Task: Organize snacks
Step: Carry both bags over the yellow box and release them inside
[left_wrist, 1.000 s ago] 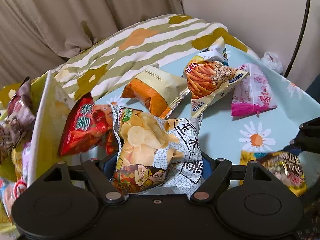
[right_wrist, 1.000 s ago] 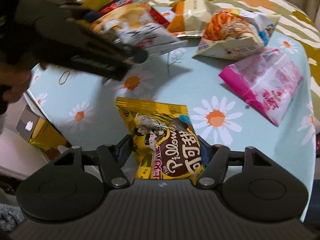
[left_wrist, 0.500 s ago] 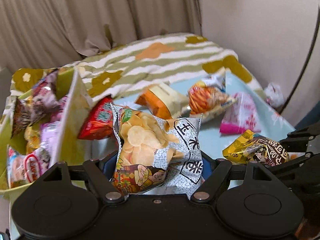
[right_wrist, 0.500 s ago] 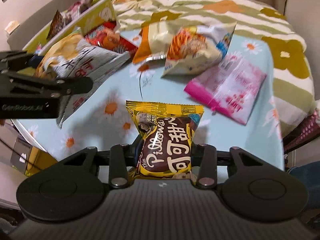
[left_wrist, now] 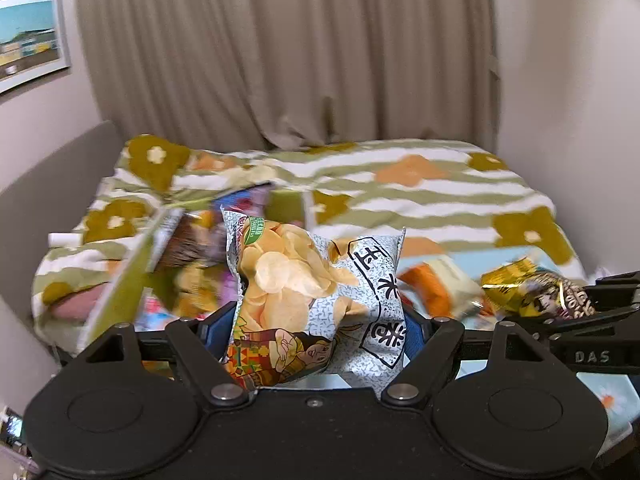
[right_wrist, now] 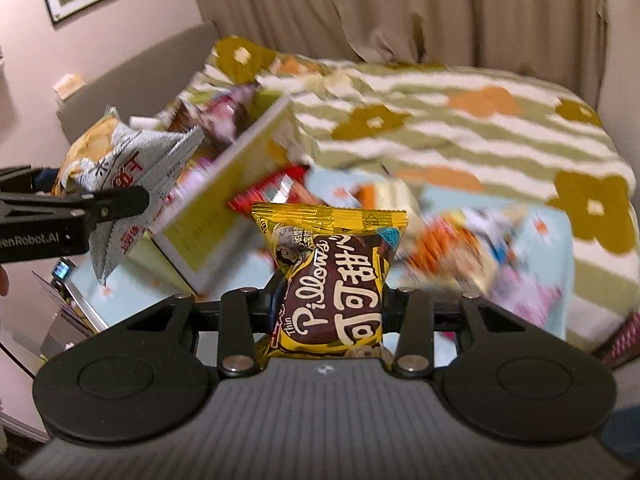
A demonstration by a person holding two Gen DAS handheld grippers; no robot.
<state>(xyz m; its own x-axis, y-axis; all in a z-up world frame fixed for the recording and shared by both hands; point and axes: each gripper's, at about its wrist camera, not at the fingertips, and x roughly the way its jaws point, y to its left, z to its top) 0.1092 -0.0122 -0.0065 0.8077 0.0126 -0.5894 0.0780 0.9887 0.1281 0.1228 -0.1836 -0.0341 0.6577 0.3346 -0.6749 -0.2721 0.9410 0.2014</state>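
**Left wrist view first: both bags held in the air, box off to the left**

Left wrist view: the left hand-held gripper (left_wrist: 316, 320) pinches a grey-white crinkly foil bag printed with potato chips (left_wrist: 316, 292), with its long axis upright and the blue pads pressed on both side edges. Beyond it and to the left stands a yellow-green cardboard box stuffed with snack packets (left_wrist: 132, 264), open top, blurred. At far right the right hand-held gripper (left_wrist: 568, 308) carries a yellow-and-brown foil "Pillows" packet (left_wrist: 536, 288). A striped floral blanket (left_wrist: 400, 184) lies behind.

Right wrist view: the right hand-held gripper (right_wrist: 328, 304) has just closed; its jaws are clamped on the "Pillows" packet (right_wrist: 332, 272), upright and clear of the pale-blue daisy-print counter (right_wrist: 556, 248). The box (right_wrist: 224, 188) lies ahead and to the left, tilted, long wall facing the camera. The left hand-held gripper (right_wrist: 120, 204) and its chips bag (right_wrist: 120, 164) sit right beside the box opening, so the left hand looks nearer and likely drops first. Loose packets on the counter are too blurred to describe.
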